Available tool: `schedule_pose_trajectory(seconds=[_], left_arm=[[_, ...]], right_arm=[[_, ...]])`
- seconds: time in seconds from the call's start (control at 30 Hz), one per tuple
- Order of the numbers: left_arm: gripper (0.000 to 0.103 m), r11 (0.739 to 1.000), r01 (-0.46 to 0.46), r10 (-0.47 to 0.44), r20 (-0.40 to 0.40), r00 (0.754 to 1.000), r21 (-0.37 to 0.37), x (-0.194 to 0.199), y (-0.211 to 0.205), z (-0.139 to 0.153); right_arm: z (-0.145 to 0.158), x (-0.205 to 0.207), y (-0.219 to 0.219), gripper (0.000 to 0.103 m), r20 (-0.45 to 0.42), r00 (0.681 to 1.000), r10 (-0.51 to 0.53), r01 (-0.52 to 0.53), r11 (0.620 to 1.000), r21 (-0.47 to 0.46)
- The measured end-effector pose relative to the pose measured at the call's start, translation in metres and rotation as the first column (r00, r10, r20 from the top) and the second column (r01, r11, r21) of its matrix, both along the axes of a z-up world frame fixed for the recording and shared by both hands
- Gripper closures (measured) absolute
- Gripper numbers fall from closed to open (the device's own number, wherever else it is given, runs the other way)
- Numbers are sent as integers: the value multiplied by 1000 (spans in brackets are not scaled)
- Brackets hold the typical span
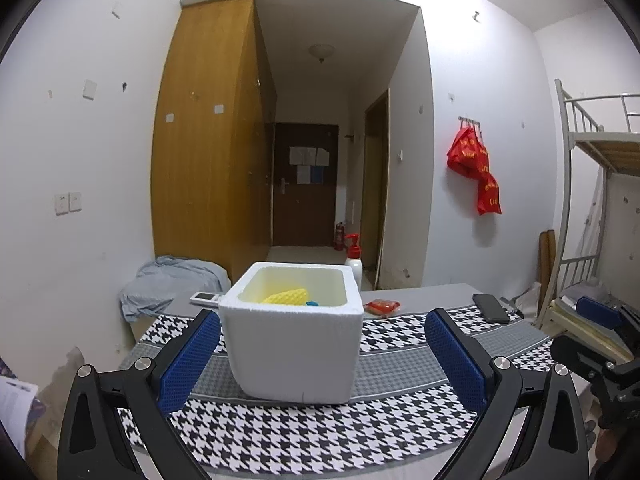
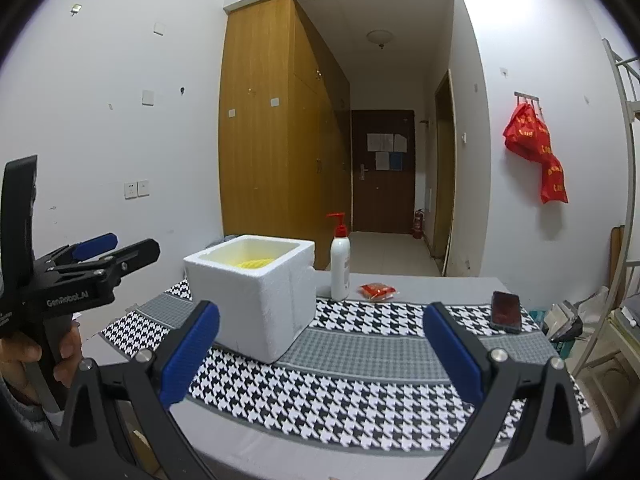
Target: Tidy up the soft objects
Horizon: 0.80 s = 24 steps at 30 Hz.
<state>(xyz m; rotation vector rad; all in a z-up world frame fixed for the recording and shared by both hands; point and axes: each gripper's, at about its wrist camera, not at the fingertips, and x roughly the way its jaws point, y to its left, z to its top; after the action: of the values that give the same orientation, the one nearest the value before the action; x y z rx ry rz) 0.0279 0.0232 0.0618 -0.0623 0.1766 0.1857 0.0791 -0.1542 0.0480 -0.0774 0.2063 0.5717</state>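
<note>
Hovering above the near edge of the houndstooth mat [image 1: 320,432], the left gripper [image 1: 322,354] has its blue pads spread wide, holding nothing — the white foam box [image 1: 292,344] stands between them without touching either. Inside the box lie a yellow soft object [image 1: 286,296] and a bit of something blue [image 1: 312,303]. The right gripper [image 2: 320,350] is likewise spread and empty — bare mat lies ahead of it, the box off to its left. Toward the table's far edge sit a pump bottle [image 2: 340,264], a red packet [image 2: 378,291] and a phone [image 2: 506,311].

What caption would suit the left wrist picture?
Open left gripper facing a white foam box holding a yellow soft object on a houndstooth mat.
</note>
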Motion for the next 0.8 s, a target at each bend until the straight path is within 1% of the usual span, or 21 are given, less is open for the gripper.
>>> schedule_pose_trajectory(seconds=[0.23, 0.43, 0.6, 0.8], left_arm=[[1, 1000, 24, -24, 6, 1000, -5, -19, -6, -21], [1, 1000, -6, 6, 7, 1000, 4, -34, -11, -42], [1, 1000, -26, 26, 11, 1000, -6, -43, -6, -52], [1, 999, -47, 47, -11, 999, -10, -49, -1, -65]], right_arm=[[-15, -20, -1, 0, 10, 1000, -14, 14, 1000, 5], [-34, -30, -2, 0, 10, 999, -52, 52, 998, 22], [-48, -34, -3, 0, -9, 999, -51, 51, 999, 19], [-60, -40, -5, 0, -23, 998, -61, 61, 998, 14]])
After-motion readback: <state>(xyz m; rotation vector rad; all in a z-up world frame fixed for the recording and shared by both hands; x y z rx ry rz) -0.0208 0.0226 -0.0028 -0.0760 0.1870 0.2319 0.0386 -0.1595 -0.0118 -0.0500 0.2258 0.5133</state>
